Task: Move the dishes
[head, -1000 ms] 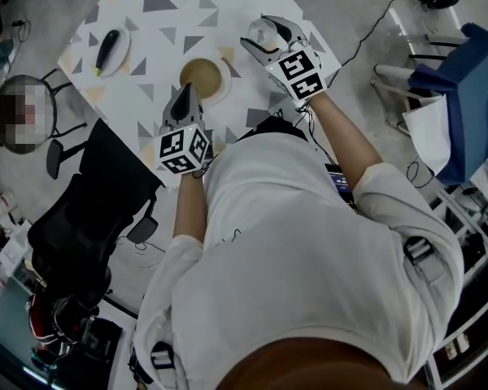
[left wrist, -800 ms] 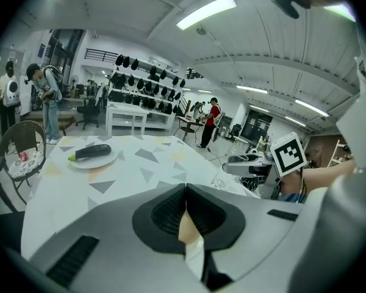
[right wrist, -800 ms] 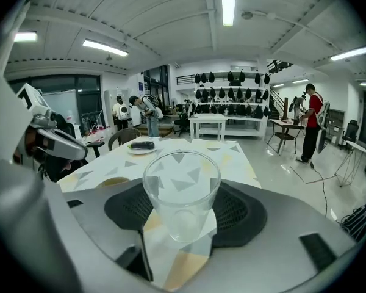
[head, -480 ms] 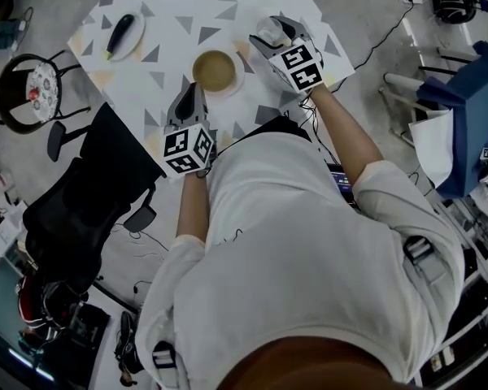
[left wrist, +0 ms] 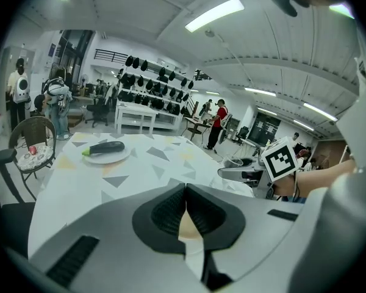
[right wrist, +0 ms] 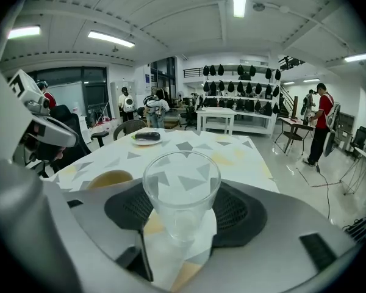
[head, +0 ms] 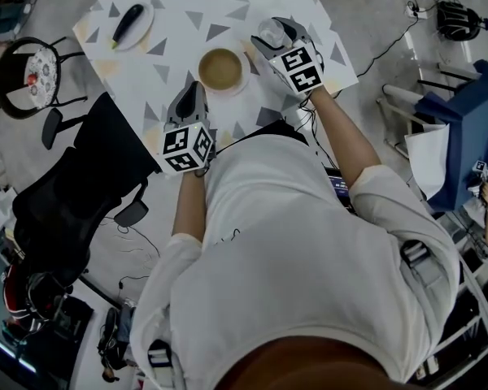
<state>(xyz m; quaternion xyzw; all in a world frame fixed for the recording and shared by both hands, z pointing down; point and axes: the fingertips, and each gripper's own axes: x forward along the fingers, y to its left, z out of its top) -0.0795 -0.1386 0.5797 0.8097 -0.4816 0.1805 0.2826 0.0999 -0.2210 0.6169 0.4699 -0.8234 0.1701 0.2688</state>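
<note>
Bowl [head: 220,69] stands between left claw [head: 191,88] and glass [right wrist: 181,182] in right claw [head: 272,33].

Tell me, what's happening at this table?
A person stands over a patterned table. Their right hand-held gripper is closed on a clear glass. The left hand-held gripper is shut and empty, pointing toward a brown bowl beside the glass. An eggplant on a plate sits at the far corner.

Left gripper [left wrist: 185,194] closed (jaws touching); right gripper [right wrist: 180,215] clamps glass [right wrist: 181,176]; 2 arms extended.
</note>
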